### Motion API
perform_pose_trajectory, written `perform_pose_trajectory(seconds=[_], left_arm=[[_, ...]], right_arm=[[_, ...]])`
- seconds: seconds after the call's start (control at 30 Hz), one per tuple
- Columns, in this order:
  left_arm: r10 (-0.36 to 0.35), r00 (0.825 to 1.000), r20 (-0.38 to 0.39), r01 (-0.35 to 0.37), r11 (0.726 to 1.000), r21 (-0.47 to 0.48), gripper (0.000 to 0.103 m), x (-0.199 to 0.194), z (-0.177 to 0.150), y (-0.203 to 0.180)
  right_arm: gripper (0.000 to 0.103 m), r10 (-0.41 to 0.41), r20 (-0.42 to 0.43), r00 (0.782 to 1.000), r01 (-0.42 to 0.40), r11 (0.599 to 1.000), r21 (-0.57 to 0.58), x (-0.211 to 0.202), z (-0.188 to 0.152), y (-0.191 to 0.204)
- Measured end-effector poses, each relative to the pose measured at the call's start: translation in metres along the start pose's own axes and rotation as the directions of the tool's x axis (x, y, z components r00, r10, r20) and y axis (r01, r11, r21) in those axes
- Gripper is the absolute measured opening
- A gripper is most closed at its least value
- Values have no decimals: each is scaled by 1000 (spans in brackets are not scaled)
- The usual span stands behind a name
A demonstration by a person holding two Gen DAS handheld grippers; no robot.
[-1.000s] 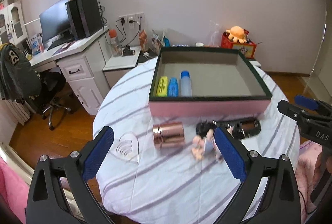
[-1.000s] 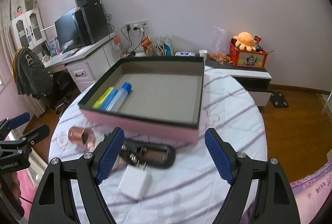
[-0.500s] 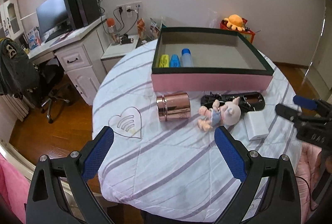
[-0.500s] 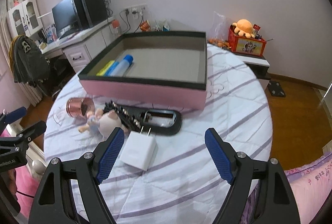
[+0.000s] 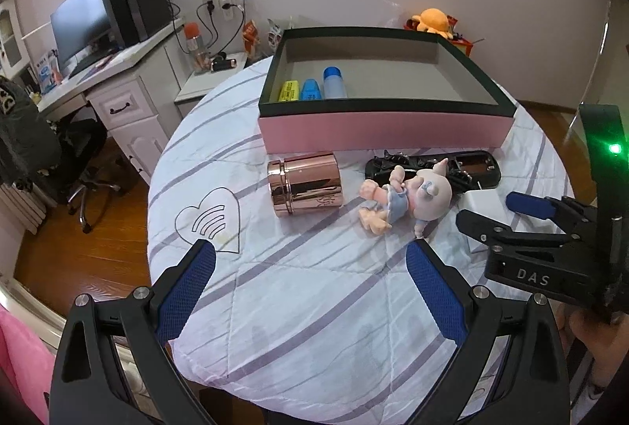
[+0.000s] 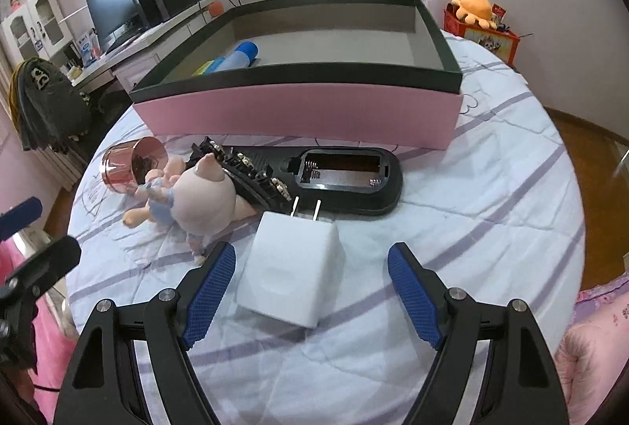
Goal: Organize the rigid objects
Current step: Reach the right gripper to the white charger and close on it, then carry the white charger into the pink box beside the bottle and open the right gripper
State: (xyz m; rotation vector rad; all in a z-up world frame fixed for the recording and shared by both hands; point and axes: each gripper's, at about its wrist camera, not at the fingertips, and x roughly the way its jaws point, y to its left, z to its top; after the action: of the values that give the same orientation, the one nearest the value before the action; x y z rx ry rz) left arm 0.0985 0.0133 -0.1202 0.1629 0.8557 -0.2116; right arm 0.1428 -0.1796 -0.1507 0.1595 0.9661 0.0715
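Note:
A pink box [image 5: 385, 124] with a dark rim stands at the back of the round table; it also shows in the right wrist view [image 6: 298, 110]. Inside lie a yellow marker [image 5: 290, 90], a blue marker [image 5: 310, 89] and a blue bottle [image 5: 334, 83]. In front lie a copper tin [image 5: 306, 183], a pig doll [image 5: 409, 195], a black remote [image 6: 346, 179] and a white charger [image 6: 291, 269]. My left gripper [image 5: 310, 291] is open above the near cloth. My right gripper [image 6: 310, 291] is open, low around the charger.
The table carries a striped white cloth [image 5: 314, 307] with a heart coaster [image 5: 210, 220] at the left. A desk with monitor [image 5: 82, 24] and chair [image 5: 78, 165] stands left of the table. An orange plush [image 6: 473, 4] sits on a red box behind.
Both grippers have pulled back from the box and dropped lower. The right gripper now sits over the white charger, which looks much nearer. The objects have not moved.

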Motion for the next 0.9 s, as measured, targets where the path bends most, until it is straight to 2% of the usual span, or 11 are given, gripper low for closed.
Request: perform_pose_trajectory(seconds=[0.07, 0.1, 0.17, 0.27, 0.4, 0.67, 0.9], left_arm=[[-3, 1000, 1, 3, 1000, 0, 99, 1, 1, -1], [-8, 1000, 2, 8, 1000, 2, 99, 1, 1, -2], [-16, 1000, 6, 16, 1000, 3, 99, 2, 2, -4], [-25, 1000, 13, 25, 1000, 7, 99, 1, 6, -9], [-46, 998, 37, 46, 999, 16, 99, -1, 15, -15], [-55, 996, 73, 55, 998, 13, 99, 0, 37, -21], [-30, 993, 113, 34, 999, -29, 99, 3, 67, -4]], right_arm=[[80, 10, 5, 1000, -10, 1000, -7, 2, 1, -1], [72, 24, 8, 1000, -24, 1000, -13, 1, 1, -3], [67, 29, 4, 1000, -29, 999, -31, 2, -1, -3], [50, 61, -6, 998, -62, 997, -41, -3, -1, -7], [43, 83, -13, 996, -83, 996, -43, -12, 1, -12], [42, 87, 15, 996, -85, 993, -77, -28, 17, -9], [42, 96, 98, 991, -86, 991, -101, -50, 44, -4]])
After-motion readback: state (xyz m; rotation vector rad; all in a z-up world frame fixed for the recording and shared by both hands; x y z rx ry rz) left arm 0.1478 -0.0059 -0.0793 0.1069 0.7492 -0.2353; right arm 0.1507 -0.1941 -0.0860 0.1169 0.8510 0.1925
